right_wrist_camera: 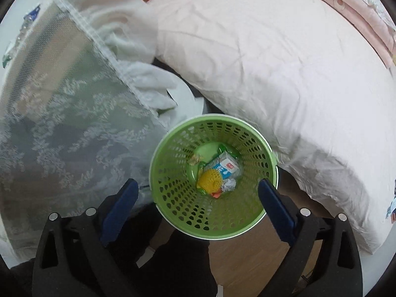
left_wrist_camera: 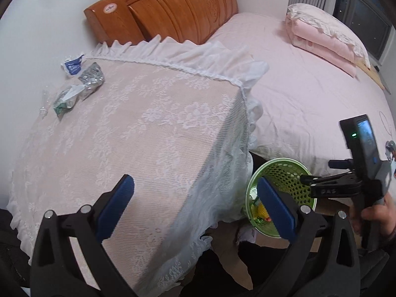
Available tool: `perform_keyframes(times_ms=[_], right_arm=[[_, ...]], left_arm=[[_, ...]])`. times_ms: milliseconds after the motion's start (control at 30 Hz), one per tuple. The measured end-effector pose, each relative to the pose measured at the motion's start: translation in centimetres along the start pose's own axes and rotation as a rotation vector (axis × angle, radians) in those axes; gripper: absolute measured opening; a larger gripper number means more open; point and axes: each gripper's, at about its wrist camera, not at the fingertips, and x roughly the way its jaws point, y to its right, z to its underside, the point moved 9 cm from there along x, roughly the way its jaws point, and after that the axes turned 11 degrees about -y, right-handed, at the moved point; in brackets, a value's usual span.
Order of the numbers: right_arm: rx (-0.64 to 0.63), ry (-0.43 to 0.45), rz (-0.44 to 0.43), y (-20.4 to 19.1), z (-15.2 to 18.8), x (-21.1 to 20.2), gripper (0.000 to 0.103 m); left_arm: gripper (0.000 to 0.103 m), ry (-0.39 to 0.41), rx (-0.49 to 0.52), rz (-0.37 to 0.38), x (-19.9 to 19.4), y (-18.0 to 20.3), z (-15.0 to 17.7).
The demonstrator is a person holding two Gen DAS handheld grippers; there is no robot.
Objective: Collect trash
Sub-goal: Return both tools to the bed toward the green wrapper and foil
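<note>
Your right claw point(right_wrist_camera: 198, 198) hung wide and empty over the bin point(right_wrist_camera: 269, 153); next you needed the wrappers point(left_wrist_camera: 81, 84), left claw point(left_wrist_camera: 195, 203) equally wide.

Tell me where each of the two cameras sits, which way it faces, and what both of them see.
Left wrist: rides on the left claw, above the lace-covered table, looking across it toward the wooden headboard; crumpled wrappers lie at the far corner. Its open blue-padded fingers and the right claw in the person's hand show.
Right wrist: rides on the right claw, pointing steeply down into the green basket holding a small carton; its open fingers show.
Shared: green basket, lace cloth, pink bed.
</note>
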Motion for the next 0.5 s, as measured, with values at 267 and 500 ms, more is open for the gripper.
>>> perform_keyframes(times_ms=[267, 500], right_arm=[[-0.139, 0.211, -0.04, -6.6, -3.2, -10.3, 0.101], [-0.224, 0.247, -0.067, -13.2, -6.2, -12.7, 0.101]], left_arm=[[0.095, 0.065, -0.145, -0.08, -2.4, -7.9, -0.1], [0.095, 0.07, -0.268, -0.087, -1.8, -13.7, -0.1]])
